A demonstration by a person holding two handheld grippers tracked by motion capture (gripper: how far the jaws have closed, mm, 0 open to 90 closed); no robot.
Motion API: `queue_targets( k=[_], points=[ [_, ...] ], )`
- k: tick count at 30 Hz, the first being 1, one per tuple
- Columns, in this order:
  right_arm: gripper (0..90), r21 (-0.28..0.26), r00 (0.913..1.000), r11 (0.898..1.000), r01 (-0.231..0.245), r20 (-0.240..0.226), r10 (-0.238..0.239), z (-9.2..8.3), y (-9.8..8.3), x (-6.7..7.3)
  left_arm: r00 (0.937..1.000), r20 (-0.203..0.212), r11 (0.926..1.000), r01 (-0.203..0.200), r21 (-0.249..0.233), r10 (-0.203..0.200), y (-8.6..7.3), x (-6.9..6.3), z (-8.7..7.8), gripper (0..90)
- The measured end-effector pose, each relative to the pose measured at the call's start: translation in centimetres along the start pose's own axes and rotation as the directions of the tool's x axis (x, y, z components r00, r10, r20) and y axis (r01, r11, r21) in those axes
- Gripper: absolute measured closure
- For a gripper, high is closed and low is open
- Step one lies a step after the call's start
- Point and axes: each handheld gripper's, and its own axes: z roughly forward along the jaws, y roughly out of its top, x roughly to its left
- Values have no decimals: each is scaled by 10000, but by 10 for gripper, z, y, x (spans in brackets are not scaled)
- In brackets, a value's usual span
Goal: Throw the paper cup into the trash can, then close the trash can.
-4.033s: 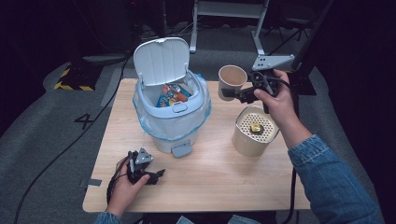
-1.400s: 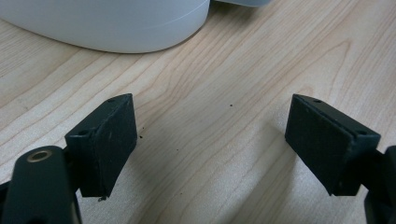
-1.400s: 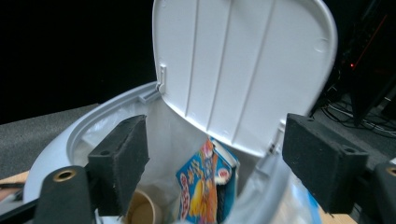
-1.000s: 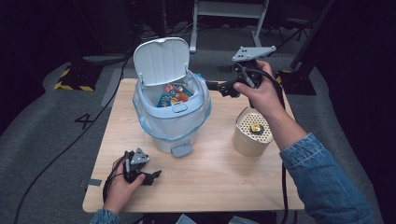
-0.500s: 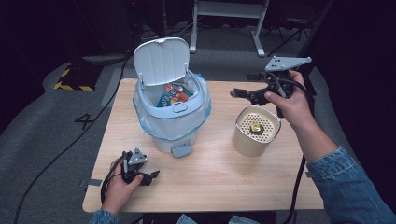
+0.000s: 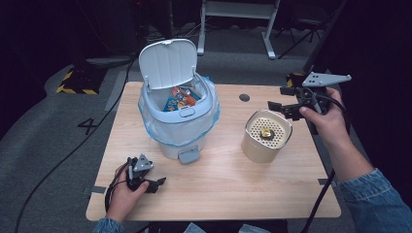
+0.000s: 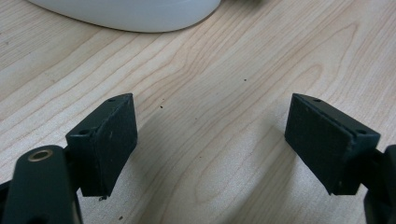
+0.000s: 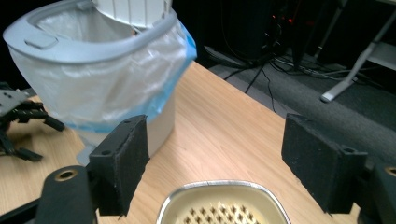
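Note:
A white pedal bin (image 6: pixel 180 121) with a bluish liner stands left of centre on the table, its lid (image 6: pixel 167 63) raised and colourful wrappers (image 6: pixel 179 98) inside. To its right stands a beige perforated container (image 6: pixel 266 136) with a small gold object in it. My right gripper (image 6: pixel 278 98) hovers just beyond that container, open. Its jaws have just been closing, with nothing between them. In the right gripper view the gripper (image 8: pixel 215 135) looks over the container's rim (image 8: pixel 219 205) toward the bin (image 8: pixel 93 70). My left gripper (image 6: pixel 158 184) rests open on the wood near the front left (image 7: pixel 210 135).
The wooden table (image 6: pixel 218 184) has a small dark round spot (image 6: pixel 244 97) behind the container. The bin's foot pedal (image 6: pixel 188 156) points toward the front. Cables and a metal stand's legs (image 6: pixel 269 43) lie on the grey floor beyond the table.
My right gripper has moved right, away from the bin, to beside the perforated container. The brown cup it held four seconds ago is gone from its jaws. The left gripper has stayed put.

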Motion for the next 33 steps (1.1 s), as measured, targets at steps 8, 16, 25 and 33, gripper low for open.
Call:
queue_targets(
  k=[8, 16, 25, 33],
  points=[
    [238, 64, 9992, 9997, -250, 304, 248, -20, -28, -8, 10000, -1, 10000, -1, 2, 1, 0, 0, 0, 174],
    [238, 245, 9970, 9984, -503, 600, 488, -33, -56, -11, 10000, 8, 10000, 39, -5, -39, 0, 0, 0, 174],
    [238, 559, 9942, 9962, -665, 879, 614, -37, -92, -6, 9999, -65, 9999, 100, -11, -101, 0, -1, 0, 173],
    [236, 1087, 9921, 9905, -841, 1023, 730, -32, -134, 4, 9994, -250, 9997, 247, -13, -248, 1, -3, 1, 174]
  ],
)
